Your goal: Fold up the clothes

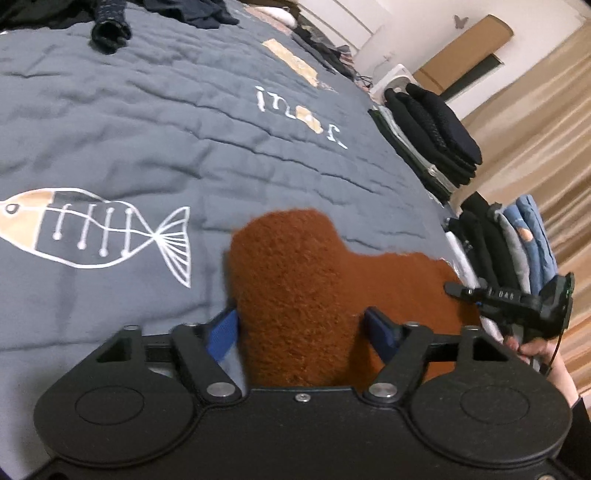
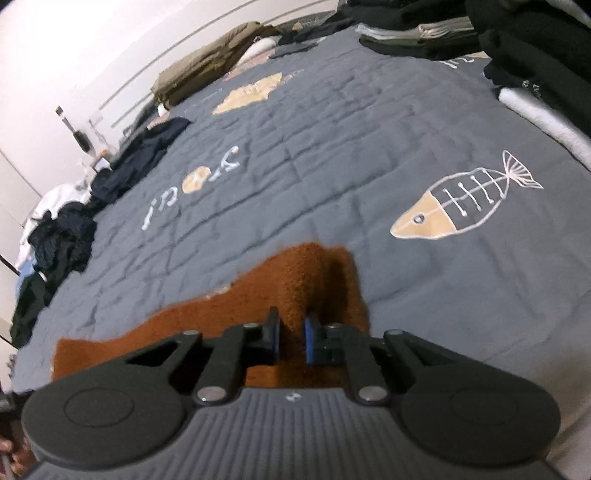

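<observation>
A rust-brown fuzzy garment point(image 1: 295, 280) lies on the grey quilted bedspread point(image 1: 129, 122). My left gripper point(image 1: 303, 328) has its blue-padded jaws wide apart, with a thick fold of the garment standing between them. In the right wrist view my right gripper point(image 2: 291, 339) is shut on a raised fold of the same brown garment point(image 2: 314, 273), which spreads to the left over the bedspread point(image 2: 332, 147). The right gripper point(image 1: 517, 302) also shows in the left wrist view, at the garment's far right edge.
Stacks of folded dark and blue clothes point(image 1: 436, 133) stand along the bed's right edge. Loose dark clothes point(image 2: 74, 221) pile along the other side, and a dark rolled item point(image 1: 110, 31) lies at the far end. Beige curtains point(image 1: 546, 147) hang beyond the bed.
</observation>
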Demonstrator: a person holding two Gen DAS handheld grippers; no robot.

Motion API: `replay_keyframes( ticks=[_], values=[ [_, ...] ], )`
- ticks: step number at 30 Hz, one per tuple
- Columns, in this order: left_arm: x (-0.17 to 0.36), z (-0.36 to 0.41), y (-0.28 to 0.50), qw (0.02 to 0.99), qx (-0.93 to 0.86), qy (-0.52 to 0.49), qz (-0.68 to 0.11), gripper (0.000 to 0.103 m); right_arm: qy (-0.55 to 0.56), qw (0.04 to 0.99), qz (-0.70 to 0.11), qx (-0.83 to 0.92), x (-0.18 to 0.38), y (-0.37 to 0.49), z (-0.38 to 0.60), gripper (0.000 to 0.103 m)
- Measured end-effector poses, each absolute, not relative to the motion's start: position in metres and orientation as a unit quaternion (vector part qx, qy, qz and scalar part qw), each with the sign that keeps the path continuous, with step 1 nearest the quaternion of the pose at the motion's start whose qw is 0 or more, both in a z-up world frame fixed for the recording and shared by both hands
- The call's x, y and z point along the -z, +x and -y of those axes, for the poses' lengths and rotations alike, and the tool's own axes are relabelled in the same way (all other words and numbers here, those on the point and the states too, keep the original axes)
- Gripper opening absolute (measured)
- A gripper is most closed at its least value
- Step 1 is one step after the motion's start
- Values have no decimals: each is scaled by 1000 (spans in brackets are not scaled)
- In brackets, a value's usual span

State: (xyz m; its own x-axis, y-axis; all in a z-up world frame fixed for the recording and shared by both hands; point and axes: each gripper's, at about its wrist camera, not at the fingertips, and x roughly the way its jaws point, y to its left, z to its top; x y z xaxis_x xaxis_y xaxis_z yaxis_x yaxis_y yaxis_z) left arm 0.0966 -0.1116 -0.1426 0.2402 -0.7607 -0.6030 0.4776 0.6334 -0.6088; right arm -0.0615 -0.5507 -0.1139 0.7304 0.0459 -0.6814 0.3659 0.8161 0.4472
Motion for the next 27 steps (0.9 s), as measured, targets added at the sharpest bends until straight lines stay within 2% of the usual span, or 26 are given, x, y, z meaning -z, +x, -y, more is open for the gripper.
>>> replay_keyframes(
  ticks=[1,2,4,7,9,11,14,18,19,20,21,22,23,27],
  values=[
    [142,111,96,776,401,-149,-464,54,290,887,-348,92,110,-63,551,11],
    [141,111,95,777,403,-151,-459,39,290,891,-337,96,107,-64,551,10],
    [139,108,95,781,407,-160,-446,26,281,902,-313,101,100,-69,551,10],
    [134,109,92,789,412,-159,-426,26,263,915,-286,112,95,-73,551,10],
    [136,111,93,786,407,-165,-436,35,250,919,-280,119,101,-72,551,11],
    [143,113,98,776,395,-174,-459,63,249,904,-323,127,114,-64,553,14],
    [150,115,100,768,391,-183,-473,63,244,883,-378,132,125,-56,553,18],
    [151,117,100,756,408,-198,-471,61,259,881,-378,119,118,-60,558,19],
    [151,118,99,756,411,-200,-469,57,263,879,-380,118,118,-60,558,19],
    [150,119,98,758,413,-198,-464,40,266,877,-382,117,120,-61,559,19],
    [148,120,97,762,415,-195,-458,27,266,877,-382,118,121,-62,558,19],
    [146,121,95,765,417,-192,-451,24,265,878,-382,118,122,-62,558,19],
    [144,121,94,768,421,-189,-444,22,264,878,-381,118,123,-63,557,15],
    [127,118,88,779,432,-190,-412,20,268,879,-377,119,124,-64,557,13]
  ],
)
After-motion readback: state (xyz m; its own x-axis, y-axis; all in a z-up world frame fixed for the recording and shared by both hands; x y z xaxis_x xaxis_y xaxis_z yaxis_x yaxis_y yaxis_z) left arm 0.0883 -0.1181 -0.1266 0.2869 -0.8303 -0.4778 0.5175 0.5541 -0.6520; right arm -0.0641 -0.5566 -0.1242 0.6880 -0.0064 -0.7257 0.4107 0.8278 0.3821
